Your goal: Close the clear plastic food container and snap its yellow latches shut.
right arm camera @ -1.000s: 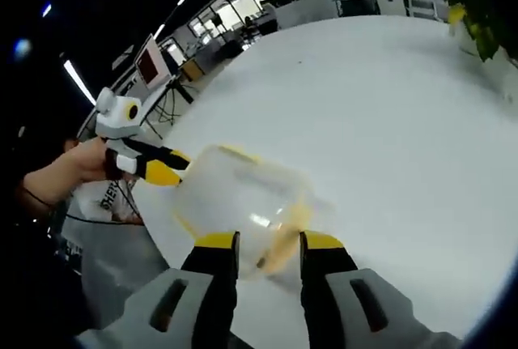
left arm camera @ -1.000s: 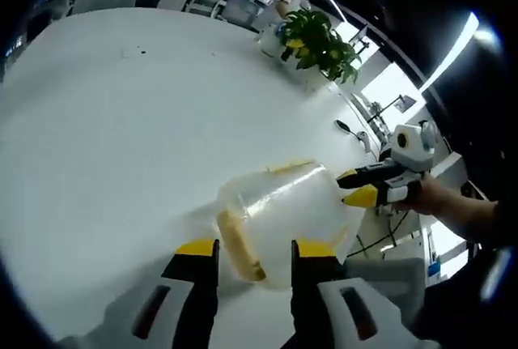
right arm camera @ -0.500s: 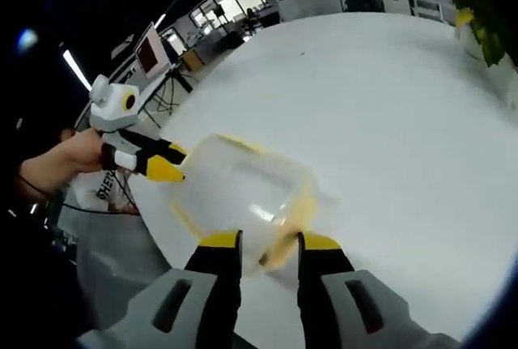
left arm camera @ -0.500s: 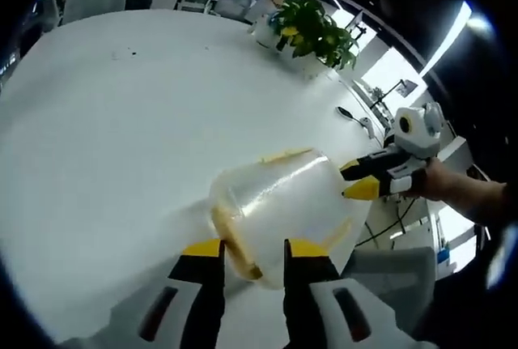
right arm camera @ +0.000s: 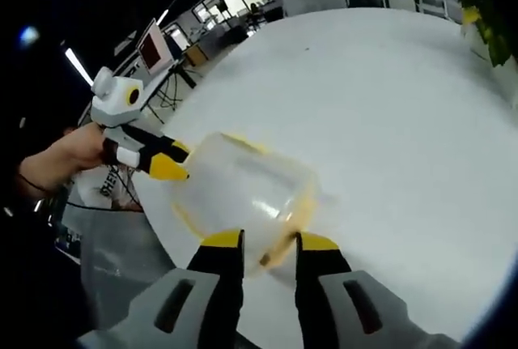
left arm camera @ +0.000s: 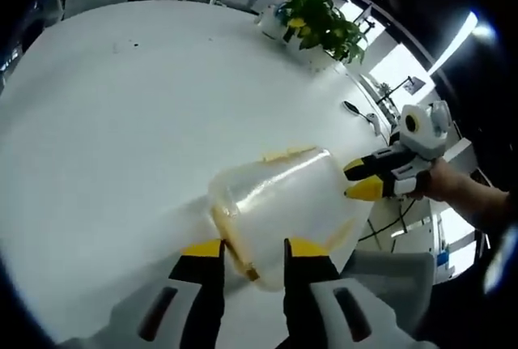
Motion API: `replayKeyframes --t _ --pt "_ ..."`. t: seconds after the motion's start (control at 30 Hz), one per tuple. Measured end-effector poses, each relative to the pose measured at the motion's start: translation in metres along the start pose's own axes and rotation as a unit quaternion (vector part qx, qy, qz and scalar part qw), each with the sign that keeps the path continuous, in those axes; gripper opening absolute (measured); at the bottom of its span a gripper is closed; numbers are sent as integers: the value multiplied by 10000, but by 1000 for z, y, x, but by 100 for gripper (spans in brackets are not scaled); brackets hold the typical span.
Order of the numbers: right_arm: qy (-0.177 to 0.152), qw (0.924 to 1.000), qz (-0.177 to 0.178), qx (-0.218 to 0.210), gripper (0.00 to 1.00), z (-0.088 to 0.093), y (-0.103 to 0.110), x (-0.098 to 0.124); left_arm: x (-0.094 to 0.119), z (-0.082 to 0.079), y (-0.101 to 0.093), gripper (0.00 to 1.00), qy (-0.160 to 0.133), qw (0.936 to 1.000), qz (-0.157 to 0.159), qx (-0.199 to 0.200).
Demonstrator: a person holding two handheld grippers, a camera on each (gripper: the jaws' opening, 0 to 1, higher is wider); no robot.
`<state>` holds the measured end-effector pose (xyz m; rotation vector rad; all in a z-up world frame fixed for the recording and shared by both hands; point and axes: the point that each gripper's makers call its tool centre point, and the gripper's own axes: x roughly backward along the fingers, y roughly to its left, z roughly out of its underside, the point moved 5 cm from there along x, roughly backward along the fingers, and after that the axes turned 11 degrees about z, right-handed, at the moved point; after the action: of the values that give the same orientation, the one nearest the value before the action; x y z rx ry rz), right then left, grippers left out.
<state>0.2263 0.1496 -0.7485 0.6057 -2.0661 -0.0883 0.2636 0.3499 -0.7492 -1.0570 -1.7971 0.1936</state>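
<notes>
On white round counter, near its edge: clear plastic food container with yellow latches. Left gripper narrowed, jaws pinching yellow latch at container's near end. Right gripper likewise narrowed on latch at opposite end. Green leafy potted plant well apart, at far counter edge.
</notes>
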Motion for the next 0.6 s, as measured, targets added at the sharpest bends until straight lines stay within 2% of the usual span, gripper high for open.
replayKeyframes --t 0.2,0.37,0.43,0.5,0.57,0.6 --pt "216 9997 -120 89 22 -5 -3 0 -1 2 -5 24 -250 9996 -146 -42" --pt "210 9990 -333 186 23 -5 -7 0 4 -4 -8 25 -132 9959 -567 -699" --pt "232 9988 -368 225 24 -6 -6 1 5 -6 -11 26 -38 9923 -746 -985" --pt "233 9980 -386 449 25 -7 -6 0 6 -9 -12 28 81 9869 -921 -1323" --pt "276 9964 -322 729 28 -11 -8 0 7 -13 -15 31 194 9773 -1104 -1796" --pt "269 9944 -191 1005 31 -13 -11 0 9 -16 -16 33 272 9693 -1271 -2088"
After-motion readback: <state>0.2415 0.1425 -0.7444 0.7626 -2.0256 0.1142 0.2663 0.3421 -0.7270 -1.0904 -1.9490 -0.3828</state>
